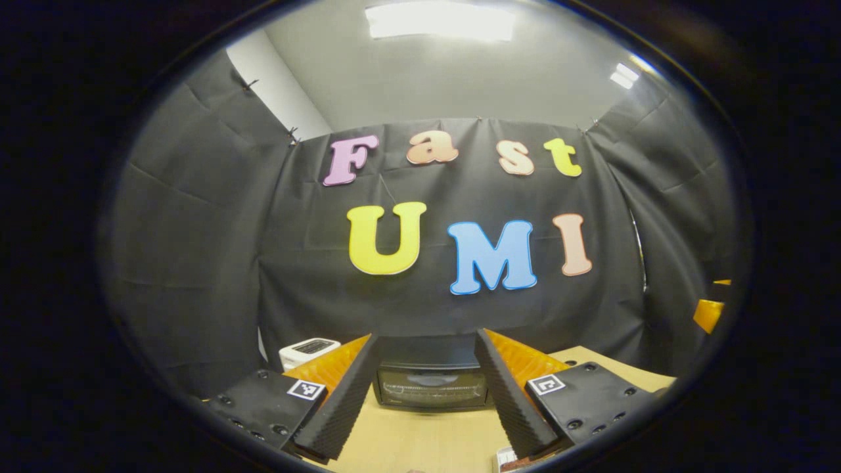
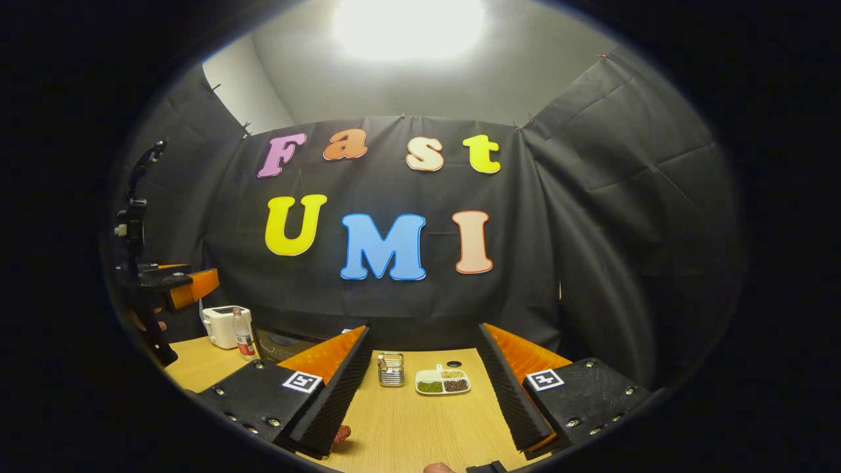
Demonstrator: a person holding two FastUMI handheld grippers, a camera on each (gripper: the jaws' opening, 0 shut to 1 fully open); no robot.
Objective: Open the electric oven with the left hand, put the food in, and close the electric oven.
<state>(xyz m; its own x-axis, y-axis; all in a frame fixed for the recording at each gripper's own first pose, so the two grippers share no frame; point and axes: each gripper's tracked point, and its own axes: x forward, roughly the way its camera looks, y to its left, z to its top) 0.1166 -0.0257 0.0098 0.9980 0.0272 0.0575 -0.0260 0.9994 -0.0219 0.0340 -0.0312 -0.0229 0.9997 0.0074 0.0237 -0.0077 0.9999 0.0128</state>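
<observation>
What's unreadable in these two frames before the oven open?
- Oven, left gripper view: sides hidden by the left hand-held gripper fingers; handle too dim to locate.
- Reddish item, right gripper view: mostly hidden behind a right hand-held gripper finger.
- Divided dish: contents too small to identify.

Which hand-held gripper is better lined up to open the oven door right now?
Left. The left hand-held gripper is open and faces the oven straight on, its shut door framed between the fingers. The right hand-held gripper is open too, but points at the divided dish and small rack; the oven lies off to its left.
</observation>
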